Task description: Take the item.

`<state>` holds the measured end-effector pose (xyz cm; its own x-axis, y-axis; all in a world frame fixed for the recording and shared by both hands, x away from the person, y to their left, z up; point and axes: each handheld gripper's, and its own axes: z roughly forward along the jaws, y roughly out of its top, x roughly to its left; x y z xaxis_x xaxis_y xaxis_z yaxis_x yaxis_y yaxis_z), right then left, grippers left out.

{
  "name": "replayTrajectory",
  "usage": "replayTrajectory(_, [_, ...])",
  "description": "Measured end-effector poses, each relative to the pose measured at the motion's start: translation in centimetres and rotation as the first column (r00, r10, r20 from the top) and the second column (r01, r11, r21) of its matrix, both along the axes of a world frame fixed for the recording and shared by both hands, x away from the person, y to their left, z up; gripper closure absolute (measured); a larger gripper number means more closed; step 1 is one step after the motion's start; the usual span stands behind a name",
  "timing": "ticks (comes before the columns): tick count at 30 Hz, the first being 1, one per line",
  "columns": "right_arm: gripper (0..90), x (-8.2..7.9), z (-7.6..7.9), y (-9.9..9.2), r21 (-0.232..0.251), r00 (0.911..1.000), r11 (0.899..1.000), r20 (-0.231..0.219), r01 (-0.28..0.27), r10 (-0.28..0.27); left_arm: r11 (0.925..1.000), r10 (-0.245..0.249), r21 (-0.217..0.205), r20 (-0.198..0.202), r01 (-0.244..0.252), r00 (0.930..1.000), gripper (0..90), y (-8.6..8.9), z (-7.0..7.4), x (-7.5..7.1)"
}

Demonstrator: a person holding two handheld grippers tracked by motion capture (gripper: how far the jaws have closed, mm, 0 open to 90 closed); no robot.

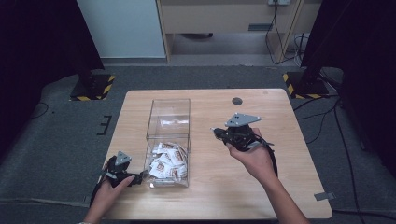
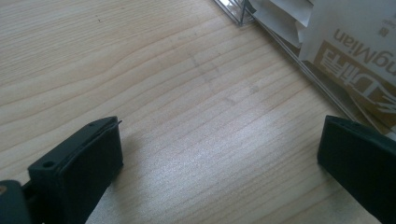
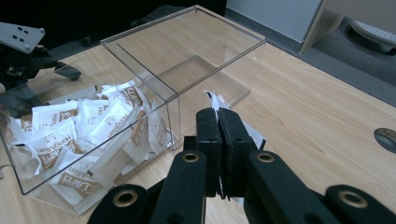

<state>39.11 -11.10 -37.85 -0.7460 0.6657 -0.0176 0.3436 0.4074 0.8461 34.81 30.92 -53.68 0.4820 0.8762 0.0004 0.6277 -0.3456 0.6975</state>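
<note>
A clear two-part box [image 1: 169, 136] stands on the wooden table left of centre. Its near part holds several white and brown sachets [image 1: 167, 162]; the far part is bare. My right gripper [image 1: 216, 132] hovers right of the box, pointing at it. In the right gripper view the right gripper [image 3: 218, 117] is shut on a thin white sachet [image 3: 213, 100] whose edge sticks out past the tips, with the box [image 3: 187, 46] just beyond. My left gripper [image 1: 139, 178] rests by the box's near left corner. The left gripper [image 2: 219, 154] stands open over bare wood beside the box wall [image 2: 280, 43].
A round cable hole [image 1: 237, 101] sits in the table's far middle. Two black stands with yellow-striped bases [image 1: 92, 87] [image 1: 303, 84] flank the far corners on the grey floor. Open tabletop lies right of the box and along the near edge.
</note>
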Motion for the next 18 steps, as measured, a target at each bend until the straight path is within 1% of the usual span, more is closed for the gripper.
replayTrajectory(4, [88.0, 0.2, 0.0, -0.3, 0.007, 0.9999, 1.0, 0.006, 0.01, -0.01, 1.0, 0.0, 0.001, -0.001, 0.0, 1.0, 0.0, 0.0, 0.0, 0.0])
replayTrajectory(6, [88.0, 0.3, 0.0, -0.5, 0.01, 0.9998, 1.0, 0.002, 0.02, -0.02, 1.0, 0.0, 0.0, 0.0, 0.0, 1.0, 0.0, 0.0, 0.0, 0.0])
replayTrajectory(13, [87.9, 0.7, -0.3, -1.3, 0.006, 0.9993, 0.999, 0.005, 0.038, -0.038, 1.0, 0.0, 0.001, 0.0, 0.0, 1.0, 0.0, 0.0, 0.0, 0.0])
replayTrajectory(18, [87.8, 1.3, -0.6, -2.3, 0.007, 0.9977, 0.998, 0.004, 0.068, -0.068, 1.0, 0.0, 0.0, 0.0, 0.0, 1.0, 0.0, 0.0, 0.0, 0.0])
